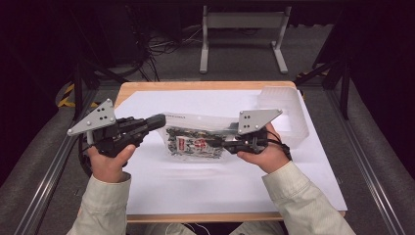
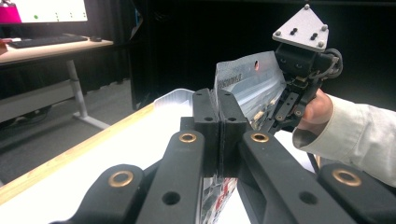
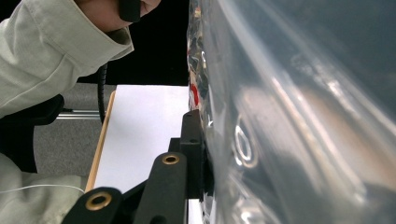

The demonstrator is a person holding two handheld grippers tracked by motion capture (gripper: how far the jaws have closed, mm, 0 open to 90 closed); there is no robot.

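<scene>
A clear plastic snack bag [image 1: 195, 141] with black and red print hangs between my two grippers above the white sheet [image 1: 195, 181]. My left gripper [image 1: 160, 121] is shut on the bag's left top corner; in the left gripper view its jaws [image 2: 218, 116] stand pressed together with the bag [image 2: 252, 77] rising behind them. On the bag's right edge my right gripper [image 1: 226, 143] is shut. In the right gripper view one black jaw [image 3: 194, 135] lies flat against the film of the bag [image 3: 289, 116], and the other jaw is hidden behind it. The right gripper [image 2: 271, 122] also shows in the left gripper view.
A clear plastic tub [image 1: 286, 105] stands at the table's back right. The white sheet covers most of the wooden table [image 1: 147, 87]. A metal stand [image 1: 242, 29] is on the floor beyond. A desk with a keyboard [image 2: 42, 42] lies off to the side.
</scene>
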